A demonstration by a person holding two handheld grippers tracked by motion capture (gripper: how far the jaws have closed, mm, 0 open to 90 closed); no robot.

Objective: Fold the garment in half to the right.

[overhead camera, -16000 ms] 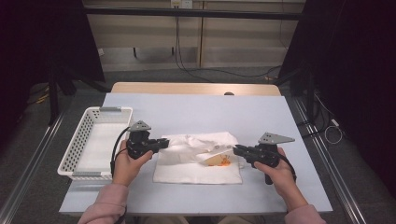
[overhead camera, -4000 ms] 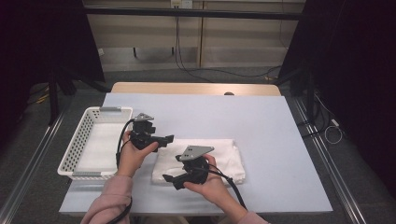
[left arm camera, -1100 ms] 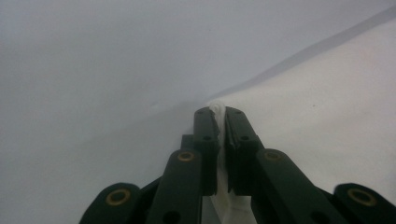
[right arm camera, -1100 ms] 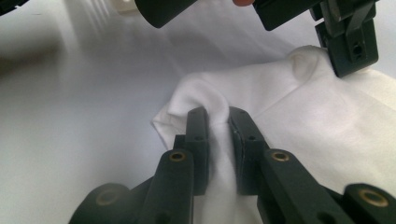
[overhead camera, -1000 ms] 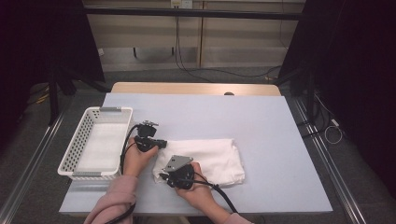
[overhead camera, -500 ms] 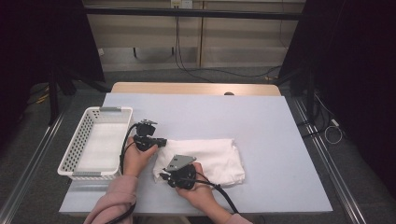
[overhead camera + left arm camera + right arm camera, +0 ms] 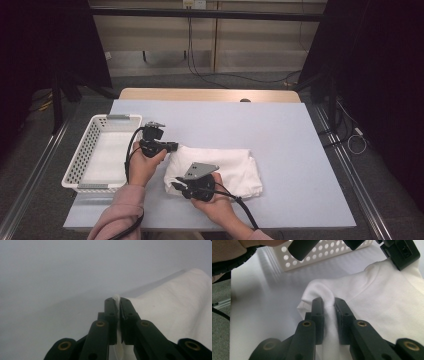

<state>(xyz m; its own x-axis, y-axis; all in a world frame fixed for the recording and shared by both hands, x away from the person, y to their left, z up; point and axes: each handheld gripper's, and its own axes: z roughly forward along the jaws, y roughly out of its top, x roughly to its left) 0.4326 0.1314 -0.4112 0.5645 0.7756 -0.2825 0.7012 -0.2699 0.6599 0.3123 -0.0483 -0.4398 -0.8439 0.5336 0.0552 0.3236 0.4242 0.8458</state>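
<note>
Since four seconds earlier we had moved both grippers to the folded white cloth's (image 7: 220, 167) left end on the tabletop (image 7: 280, 125); left gripper (image 7: 116, 301) and right gripper (image 7: 328, 302) each pinched its edge. Next probably came lifting it into the white basket (image 7: 80, 155) alongside, clearing the rim.

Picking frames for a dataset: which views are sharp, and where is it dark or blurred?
High view: table evenly lit, surroundings dark. Left gripper view: jaws sharp on the white cloth, background a featureless grey. Right gripper view: cloth sharp, basket slightly soft.
</note>
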